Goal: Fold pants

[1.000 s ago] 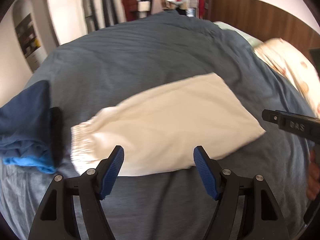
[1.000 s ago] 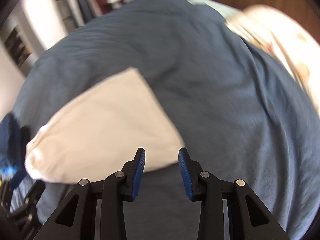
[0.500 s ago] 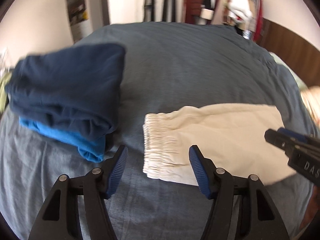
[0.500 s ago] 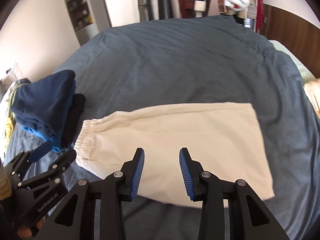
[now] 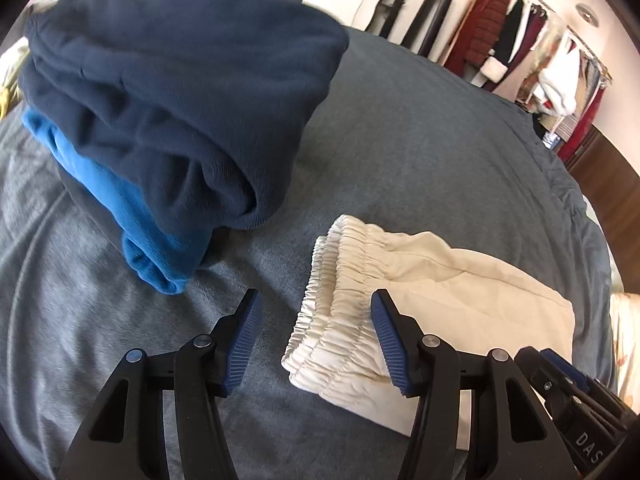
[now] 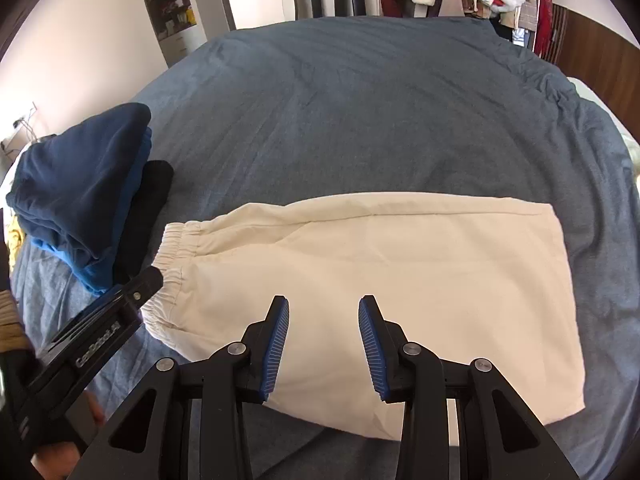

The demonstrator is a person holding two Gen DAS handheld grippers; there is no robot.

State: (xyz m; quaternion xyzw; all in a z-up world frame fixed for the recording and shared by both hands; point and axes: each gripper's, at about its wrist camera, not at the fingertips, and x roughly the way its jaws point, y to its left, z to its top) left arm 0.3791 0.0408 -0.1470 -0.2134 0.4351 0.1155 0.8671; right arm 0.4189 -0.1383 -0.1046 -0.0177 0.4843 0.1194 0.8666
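Observation:
Cream pants (image 6: pixel 380 264) lie folded flat on the grey-blue bedspread (image 6: pixel 360 100), elastic waistband (image 5: pixel 332 304) at the left end. My left gripper (image 5: pixel 312 340) is open and empty, close above the waistband, its jaws straddling the waistband's near corner. It also shows in the right wrist view (image 6: pixel 140 288), its tip at the waistband. My right gripper (image 6: pixel 323 344) is open and empty over the pants' near edge, around the middle. Its body shows in the left wrist view (image 5: pixel 572 408).
A stack of folded clothes, dark navy (image 5: pixel 180 80) over bright blue (image 5: pixel 120 200), sits left of the waistband; a black piece (image 6: pixel 148 208) lies beside it. A clothes rack (image 5: pixel 540 60) and shelves (image 6: pixel 172 12) stand beyond the bed. A patterned pillow (image 5: pixel 624 344) is at right.
My left gripper has swung left and down to the waistband, bringing the navy stack close. My right gripper has moved left, from the pants' right end to their near middle edge.

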